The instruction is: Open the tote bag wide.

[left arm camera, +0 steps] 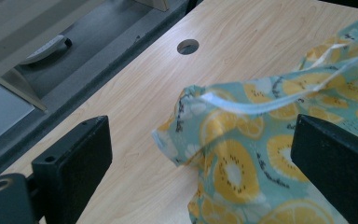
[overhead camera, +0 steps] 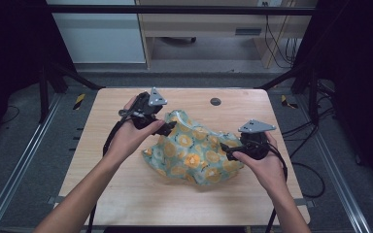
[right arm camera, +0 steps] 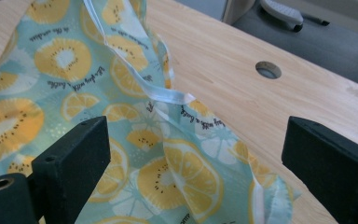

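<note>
Fingers (left arm camera: 70, 163) of both grippers gape around the crumpled fruit-print bag (overhead camera: 194, 150).

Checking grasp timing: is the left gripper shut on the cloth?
No, the left gripper has its jaws wide apart, the cloth lying loose between them.

**Citrus print on pale wood**

The fabric bag (overhead camera: 194, 153) is soft teal, printed all over with yellow and orange lemon slices, yellow kiwi slices with white centres and dark seeds, and small lines of black script. Its strap (right arm camera: 140, 81) is plain pale blue-white. The worktop (overhead camera: 126, 189) is light wood grain with a dark round hole (overhead camera: 215, 101). Both hand-held grippers, left (overhead camera: 167, 127) and right (overhead camera: 226, 151), are black, each topped by a grey plate.
</note>
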Motion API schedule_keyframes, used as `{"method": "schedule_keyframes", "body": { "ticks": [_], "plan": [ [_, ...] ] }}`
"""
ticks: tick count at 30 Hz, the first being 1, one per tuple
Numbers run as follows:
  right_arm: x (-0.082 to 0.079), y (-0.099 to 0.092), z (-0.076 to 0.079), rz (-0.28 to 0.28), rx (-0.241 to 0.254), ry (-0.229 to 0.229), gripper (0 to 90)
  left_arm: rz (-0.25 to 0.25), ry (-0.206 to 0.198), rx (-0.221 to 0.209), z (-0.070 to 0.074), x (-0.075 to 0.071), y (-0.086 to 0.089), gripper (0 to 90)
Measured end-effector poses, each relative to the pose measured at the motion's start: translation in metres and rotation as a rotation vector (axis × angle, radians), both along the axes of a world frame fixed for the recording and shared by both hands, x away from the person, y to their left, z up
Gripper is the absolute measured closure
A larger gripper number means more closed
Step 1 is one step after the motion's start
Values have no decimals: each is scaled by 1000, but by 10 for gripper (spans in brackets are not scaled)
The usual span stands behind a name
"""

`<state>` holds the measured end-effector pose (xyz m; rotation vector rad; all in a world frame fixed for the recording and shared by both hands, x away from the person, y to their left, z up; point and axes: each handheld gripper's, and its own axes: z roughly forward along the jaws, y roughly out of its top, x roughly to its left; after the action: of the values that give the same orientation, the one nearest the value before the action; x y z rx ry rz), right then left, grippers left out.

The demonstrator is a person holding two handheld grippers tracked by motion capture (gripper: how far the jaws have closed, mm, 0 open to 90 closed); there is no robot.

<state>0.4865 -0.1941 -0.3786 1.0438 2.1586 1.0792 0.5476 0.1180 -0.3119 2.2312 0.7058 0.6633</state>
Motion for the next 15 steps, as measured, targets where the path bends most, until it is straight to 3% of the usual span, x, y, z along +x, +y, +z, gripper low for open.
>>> {"method": "schedule_keyframes", "body": {
  "ticks": [5,9,15],
  "plan": [
    [8,2,-9,10,-27,19,104,-4,6,-25,3,6,-10,48],
    [16,6,-13,19,-35,17,120,-13,0,-15,4,7,-13,48],
    [25,18,-25,29,-88,47,153,-11,17,-26,2,7,-15,48]
  ]
}}
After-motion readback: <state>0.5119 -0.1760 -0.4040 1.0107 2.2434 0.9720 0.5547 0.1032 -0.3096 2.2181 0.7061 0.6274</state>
